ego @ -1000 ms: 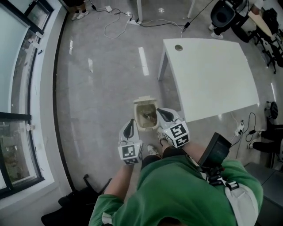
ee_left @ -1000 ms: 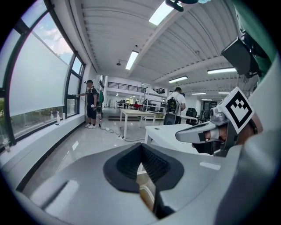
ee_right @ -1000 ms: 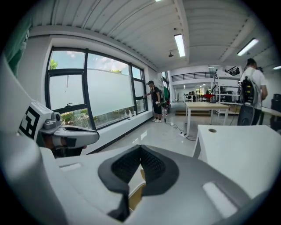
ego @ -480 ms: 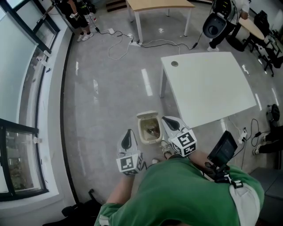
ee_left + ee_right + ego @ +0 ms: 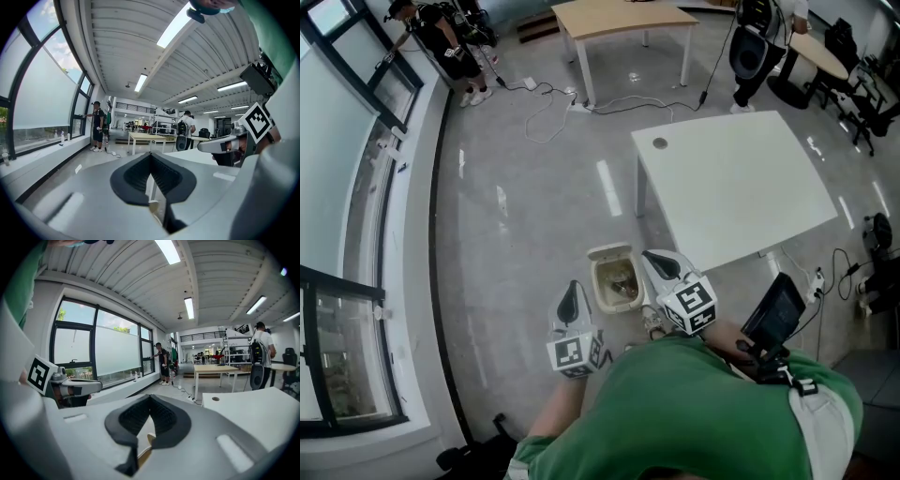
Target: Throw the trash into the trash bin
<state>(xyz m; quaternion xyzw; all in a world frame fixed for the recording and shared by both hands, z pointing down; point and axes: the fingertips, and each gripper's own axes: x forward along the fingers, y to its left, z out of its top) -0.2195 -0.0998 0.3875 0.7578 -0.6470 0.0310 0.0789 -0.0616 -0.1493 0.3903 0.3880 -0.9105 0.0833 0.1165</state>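
On floor: bin point(image 5: 608, 252), trash point(image 5: 623, 279) seen inside.
Left gripper point(image 5: 573, 292): closed, nothing held.
Right gripper point(image 5: 656, 262): closed, nothing held.

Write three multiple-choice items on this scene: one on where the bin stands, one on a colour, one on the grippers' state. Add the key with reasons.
1. The small beige plastic trash bin stands:
A) on the grey floor by the white rectangular table
B) on top of that table
C) on a shelf

2. The person's top is:
A) red
B) green
C) white

3. The left gripper and right gripper are:
A) both wide open
B) both shut on a bottle
C) both shut, empty

Key:
1 A, the head view shows the bin on the floor at the table's corner.
2 B, green cloth fills the bottom of the head view.
3 C, each gripper view shows its pads together with nothing between them.
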